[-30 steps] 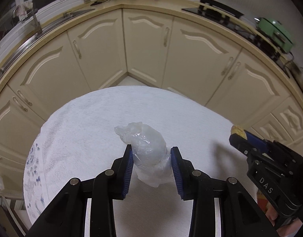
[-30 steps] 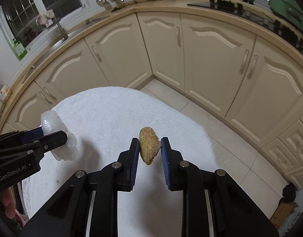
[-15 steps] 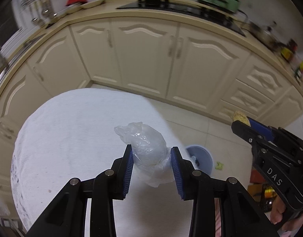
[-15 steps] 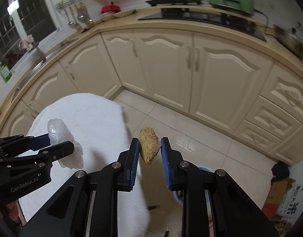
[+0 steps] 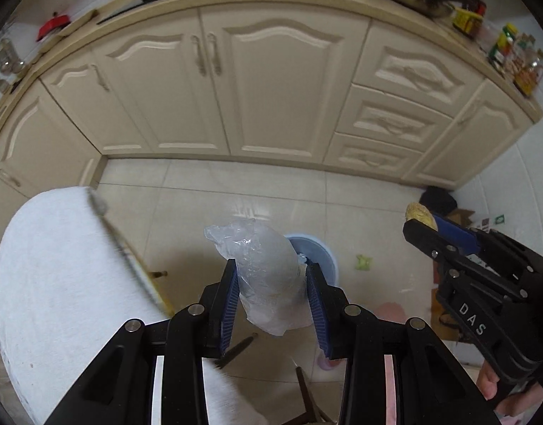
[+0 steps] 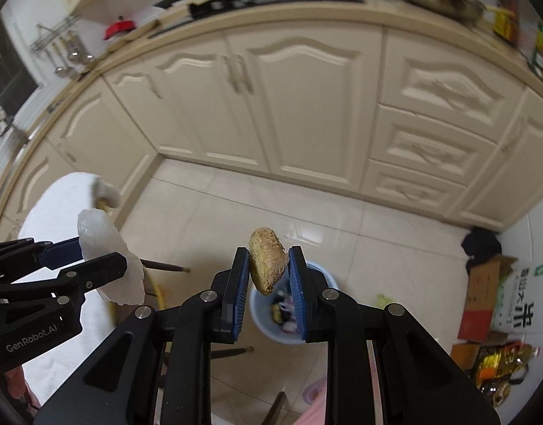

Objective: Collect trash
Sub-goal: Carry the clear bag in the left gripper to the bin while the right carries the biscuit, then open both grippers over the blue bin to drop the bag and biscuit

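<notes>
"DAS" stands in white letters on the black body of the right gripper (image 5: 422,228), off to the right of the left fingers; "GenRobot.AI" stands in white on the left gripper (image 6: 94,258), left of the right fingers; the white bag (image 6: 523,297) far right bears large dark characters, not legible.

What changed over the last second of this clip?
Both grippers swung off the white table toward the blue trash bin on the floor. Unchanged: left gripper clamps the crumpled plastic bag, right gripper the brown scrap.
</notes>
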Available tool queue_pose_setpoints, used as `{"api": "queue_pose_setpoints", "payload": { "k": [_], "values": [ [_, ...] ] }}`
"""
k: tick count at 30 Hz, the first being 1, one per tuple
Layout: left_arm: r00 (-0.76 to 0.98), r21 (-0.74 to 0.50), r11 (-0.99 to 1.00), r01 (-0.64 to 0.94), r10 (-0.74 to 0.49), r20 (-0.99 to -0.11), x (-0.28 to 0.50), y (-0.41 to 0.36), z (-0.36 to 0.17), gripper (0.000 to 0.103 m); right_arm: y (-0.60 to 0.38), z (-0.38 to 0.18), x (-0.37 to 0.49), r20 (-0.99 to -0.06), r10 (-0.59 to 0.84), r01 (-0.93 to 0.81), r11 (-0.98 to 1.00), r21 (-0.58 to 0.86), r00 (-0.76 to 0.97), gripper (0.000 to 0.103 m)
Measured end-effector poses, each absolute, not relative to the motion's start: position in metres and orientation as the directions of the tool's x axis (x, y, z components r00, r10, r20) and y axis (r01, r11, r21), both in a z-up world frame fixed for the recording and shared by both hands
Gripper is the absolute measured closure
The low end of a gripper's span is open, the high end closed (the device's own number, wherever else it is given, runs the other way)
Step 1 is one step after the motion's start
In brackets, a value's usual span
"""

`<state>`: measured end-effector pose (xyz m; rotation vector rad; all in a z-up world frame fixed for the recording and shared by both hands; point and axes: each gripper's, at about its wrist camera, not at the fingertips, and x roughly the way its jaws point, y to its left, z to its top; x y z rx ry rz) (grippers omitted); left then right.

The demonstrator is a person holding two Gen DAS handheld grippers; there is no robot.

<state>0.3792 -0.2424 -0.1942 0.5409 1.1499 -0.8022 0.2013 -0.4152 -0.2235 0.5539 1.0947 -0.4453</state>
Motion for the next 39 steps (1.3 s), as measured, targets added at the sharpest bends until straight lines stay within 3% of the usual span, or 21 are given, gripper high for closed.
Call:
{"api": "queue_pose_setpoints", "payload": {
  "k": [13,15,17,20,32,34,36,37,39],
  "values": [
    [0.045,-0.008,0.557,0.831,-0.081,-0.996,0.396,-0.345,-0.313,0.069,-0.458,-0.309,0.163,-0.962,0.017,0.660,0.724,0.199,0.272,0.080],
    [0.052,0.010,0.551,0.834,-0.062,-0.997,0.401,-0.355,-0.323,0.065,-0.461,-0.319,0.161,-0.966,0.032,0.664,0.720,0.202,0.258,0.080],
    [0.081,0.054,0.548,0.835,-0.025,-0.996,0.402,-0.358,-0.330,0.050,-0.464,-0.325,0.158,-0.968,0.040,0.668,0.716,0.201,0.249,0.080],
    [0.130,0.110,0.536,0.837,0.001,-0.992,0.407,-0.367,-0.335,0.046,-0.466,-0.332,0.159,-0.969,0.054,0.668,0.715,0.206,0.240,0.080],
    [0.146,0.104,0.605,0.789,-0.022,-0.989,0.404,-0.333,-0.303,0.046,-0.452,-0.342,0.188,-0.952,0.157,0.630,0.719,0.293,0.264,0.077],
    [0.165,0.116,0.612,0.783,-0.025,-0.986,0.401,-0.327,-0.295,0.047,-0.444,-0.339,0.194,-0.959,0.135,0.623,0.736,0.267,0.251,0.053],
    [0.191,0.135,0.620,0.773,-0.025,-0.981,0.398,-0.321,-0.289,0.047,-0.441,-0.334,0.195,-0.971,0.064,0.632,0.749,0.200,0.232,0.035],
    [0.194,0.134,0.625,0.769,-0.029,-0.981,0.397,-0.318,-0.286,0.047,-0.440,-0.331,0.195,-0.971,0.036,0.630,0.755,0.182,0.236,0.027],
    [0.183,0.118,0.636,0.763,-0.038,-0.982,0.394,-0.312,-0.282,0.047,-0.441,-0.327,0.193,-0.969,0.030,0.633,0.752,0.183,0.244,0.023]
  ]
}}
